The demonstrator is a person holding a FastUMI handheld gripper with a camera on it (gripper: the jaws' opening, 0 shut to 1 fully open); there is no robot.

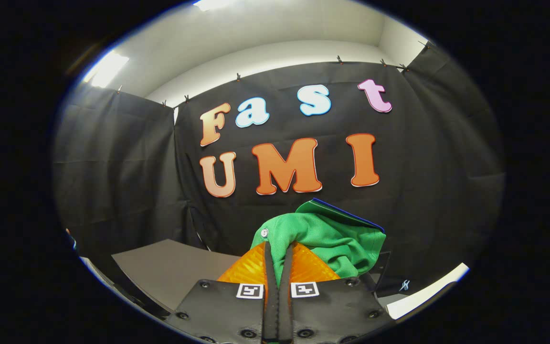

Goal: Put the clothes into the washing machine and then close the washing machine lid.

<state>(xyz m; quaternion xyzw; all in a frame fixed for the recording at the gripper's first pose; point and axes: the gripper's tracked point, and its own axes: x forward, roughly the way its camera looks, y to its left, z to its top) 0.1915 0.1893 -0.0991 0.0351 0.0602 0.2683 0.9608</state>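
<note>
You're up high, facing the black booth wall (112, 157) with the pale ceiling (275, 28) above it, so this looks like the carry step: garment lifted, not yet in the machine. Down at eight o'clock from your fingers lies a grey flat panel (170, 272); I can't tell whether that's the washing machine's lid or just a tabletop, so don't trust it yet. At four o'clock a white edge (428, 291) runs off, some ledge or counter. Now the thing itself: the green shirt (332, 239), dark trim on its collar, is bunched at twelve o'clock just ahead of the fingertips and draping to two o'clock, a small white button (264, 232) showing at eleven. Your gripper (278, 251) is clamped on the fabric, both fingers pressed together with a fold of green pinched between. Next, I'd judge, tip down, find the drum opening, carry the shirt over it, and only then let go; hanging cloth may snag the rim.
</note>
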